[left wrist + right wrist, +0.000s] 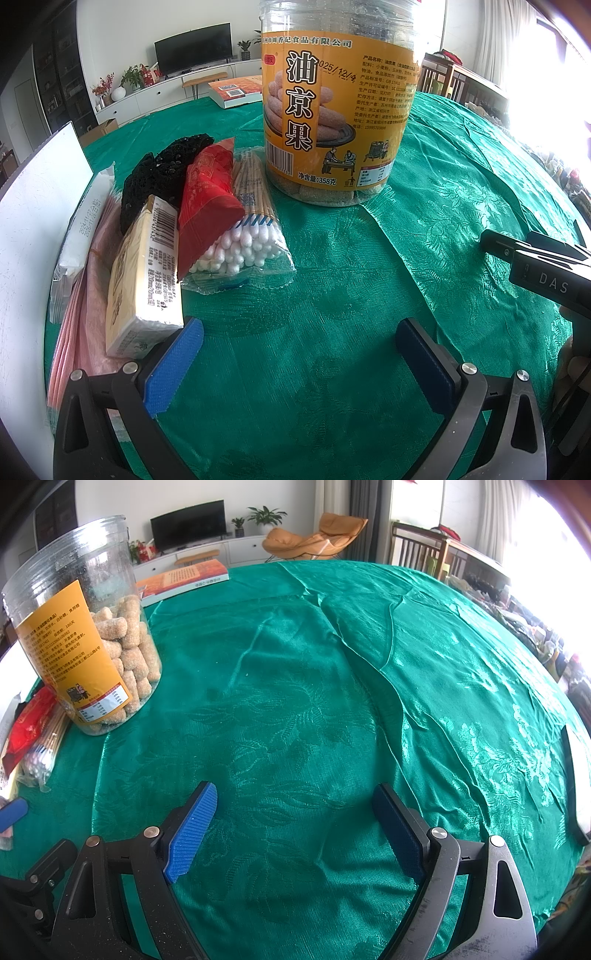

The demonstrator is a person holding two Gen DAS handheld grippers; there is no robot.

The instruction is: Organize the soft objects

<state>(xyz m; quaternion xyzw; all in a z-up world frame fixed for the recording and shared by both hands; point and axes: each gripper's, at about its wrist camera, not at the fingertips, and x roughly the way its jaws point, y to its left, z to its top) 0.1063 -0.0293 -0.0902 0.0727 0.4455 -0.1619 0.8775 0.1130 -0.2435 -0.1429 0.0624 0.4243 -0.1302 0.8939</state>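
The left tool (299, 354) rests low over the green-clothed desk (332, 295) with its 2 blue-padded fingers spread wide and nothing between them. Its left pad (173, 365) sits just beside the near end of a cream tissue pack (144, 280), though contact cannot be confirmed. Beyond that pack, a cluster of soft goods lies ahead and to the left: a red packet (207, 206) leaning across a clear bag of cotton swabs (243, 229), a black mesh item (162, 173) behind them, and a pink plastic bag (88, 288) underneath at the desk's left edge. A tall clear jar of fried snack sticks (332, 103), yellow-labelled, stands upright just behind the swabs.

The right tool (295, 830) is likewise spread wide and empty, over bare cloth well apart from the cluster, which appears at that view's far left beside the jar. A book (184, 579) lies at the desk's far edge.
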